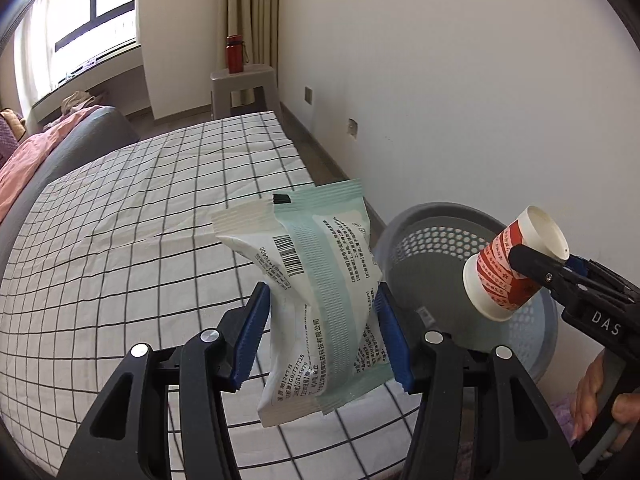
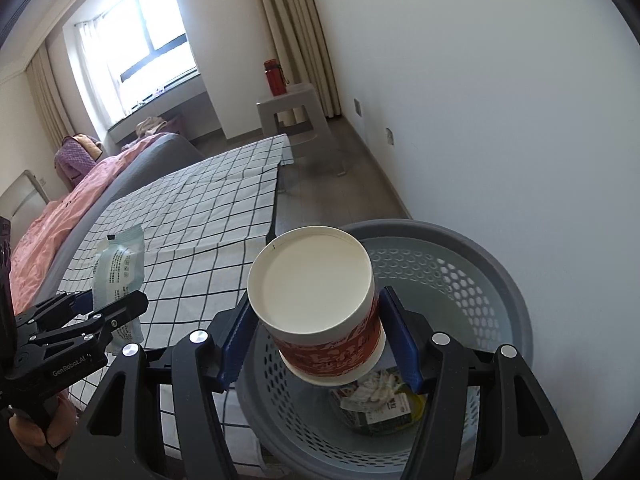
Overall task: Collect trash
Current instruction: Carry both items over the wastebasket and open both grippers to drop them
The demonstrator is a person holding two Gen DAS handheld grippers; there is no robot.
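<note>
Paper cup (image 2: 316, 304), red-printed, is pinched across its wall by the right gripper (image 2: 316, 336) above the basket (image 2: 500, 280); thin and crushable, so grip lightly. Left gripper (image 1: 324, 332) pinches a soft, light plastic packet (image 1: 316, 300) mid-body beside the basket. Legible: "GB15979" on packet, "GenRobot.AI" and "DAS" on grippers.

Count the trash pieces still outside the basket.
2: a green wrapper held in the left gripper above the checked cloth, and a paper cup in the right gripper over the basket. None visible elsewhere.
</note>
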